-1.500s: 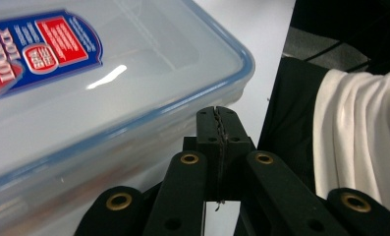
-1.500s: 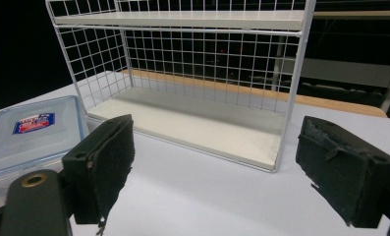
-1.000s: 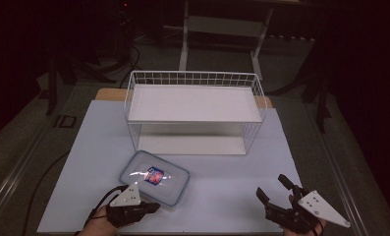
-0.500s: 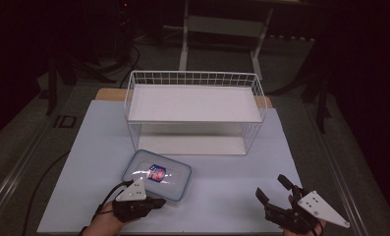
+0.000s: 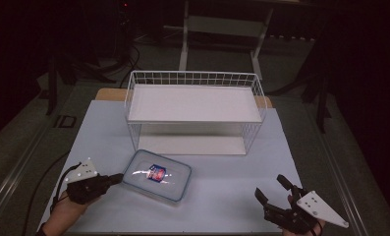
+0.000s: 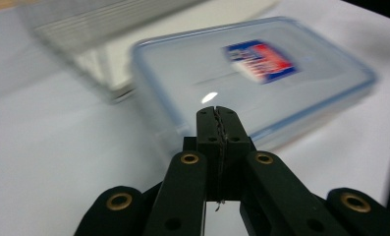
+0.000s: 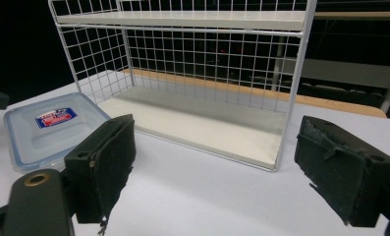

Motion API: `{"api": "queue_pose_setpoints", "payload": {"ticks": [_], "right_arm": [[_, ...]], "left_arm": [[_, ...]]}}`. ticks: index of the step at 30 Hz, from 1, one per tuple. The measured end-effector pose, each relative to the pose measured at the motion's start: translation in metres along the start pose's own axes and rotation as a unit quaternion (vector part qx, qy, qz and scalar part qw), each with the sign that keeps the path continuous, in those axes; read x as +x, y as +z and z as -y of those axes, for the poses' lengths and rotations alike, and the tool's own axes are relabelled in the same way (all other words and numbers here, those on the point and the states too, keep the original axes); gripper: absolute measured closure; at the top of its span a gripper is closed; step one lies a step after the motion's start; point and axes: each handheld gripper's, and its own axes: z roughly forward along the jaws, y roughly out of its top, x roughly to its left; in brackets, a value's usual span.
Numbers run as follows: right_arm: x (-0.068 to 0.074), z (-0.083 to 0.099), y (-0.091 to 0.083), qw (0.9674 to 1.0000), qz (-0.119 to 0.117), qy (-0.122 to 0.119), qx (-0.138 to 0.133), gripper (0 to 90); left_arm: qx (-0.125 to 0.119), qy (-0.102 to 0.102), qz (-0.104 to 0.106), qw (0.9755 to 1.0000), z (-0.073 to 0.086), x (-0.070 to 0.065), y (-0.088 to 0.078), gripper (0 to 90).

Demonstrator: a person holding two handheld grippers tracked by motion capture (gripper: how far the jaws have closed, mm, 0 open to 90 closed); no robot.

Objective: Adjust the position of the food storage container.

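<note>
— Location of the lidded plastic container (image 5: pixel 157 175)?

— It is seen flat on the table sheet (image 5: pixel 222 187), just in front of the wire shelf rack (image 5: pixel 195 110), toward its left end.

— Grippers?

— The left gripper (image 5: pixel 118 178) is found with jaws pressed together, empty, tips at the container's left edge. The right gripper (image 5: pixel 272 191) is held wide open, empty, well right of the container.
</note>
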Motion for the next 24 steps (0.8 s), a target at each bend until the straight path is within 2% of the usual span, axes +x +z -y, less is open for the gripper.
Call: {"api": "queue_pose_setpoints", "payload": {"ticks": [5,8,10,17,24], "right_arm": [[0.0,0.0,0.0,1.0,-0.001,0.001,-0.001,15.1],[0.0,0.001,0.001,1.0,-0.002,0.003,0.001,15.1],[0.0,0.0,0.0,1.0,-0.002,0.002,0.001,15.1],[0.0,0.001,0.0,1.0,-0.004,0.001,0.0,15.1],[0.0,0.0,0.0,1.0,-0.004,0.0,0.0,15.1]], "left_arm": [[0.013,-0.028,-0.013,0.9994,0.012,0.018,0.008,88.9],[0.034,-0.026,-0.012,0.999,0.015,0.022,0.017,88.9],[0.038,-0.024,-0.01,0.9989,0.015,0.023,0.022,88.9],[0.041,-0.02,-0.009,0.9989,0.015,0.022,0.023,88.9],[0.043,-0.014,0.008,0.9989,0.014,0.011,0.022,88.9]]}}
